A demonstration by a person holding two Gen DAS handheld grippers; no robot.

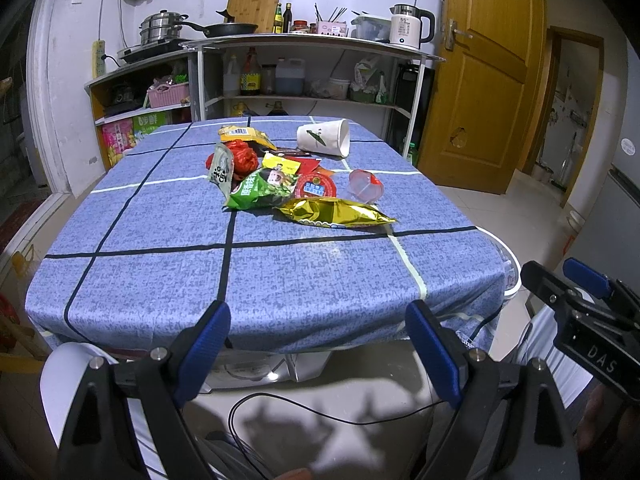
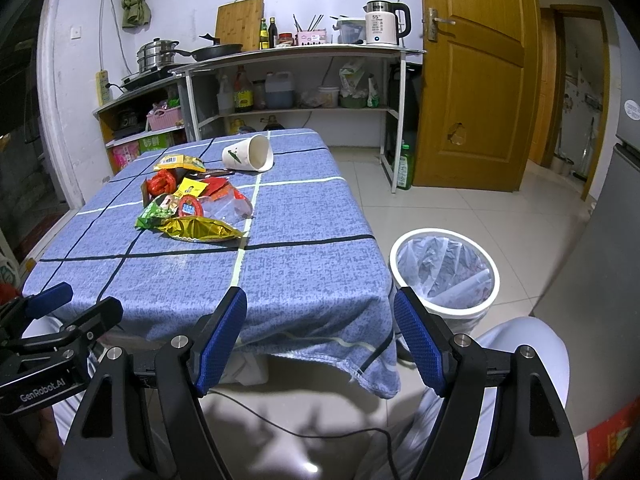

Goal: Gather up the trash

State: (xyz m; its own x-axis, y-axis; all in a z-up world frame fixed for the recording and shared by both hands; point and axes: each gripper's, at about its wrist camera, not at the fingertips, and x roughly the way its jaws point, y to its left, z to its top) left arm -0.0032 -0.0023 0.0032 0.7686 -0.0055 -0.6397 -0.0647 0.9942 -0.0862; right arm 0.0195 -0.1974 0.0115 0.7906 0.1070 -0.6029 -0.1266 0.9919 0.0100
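Currently both grippers, left gripper and right gripper, are hovering near the table edge, jaws apart, empty; trash pile lying mid-table, bin standing right; reaching for the gold wrapper first looks easiest.

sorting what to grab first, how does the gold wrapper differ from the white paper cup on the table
The gold wrapper is a flat, shiny, crinkled foil bag; the white paper cup is a matte, rigid cone with a green print. The wrapper lies flat at the near edge of the trash pile, while the cup lies tipped on its side farther back, apart from the pile. Both rest on the blue tablecloth, untouched by either gripper.
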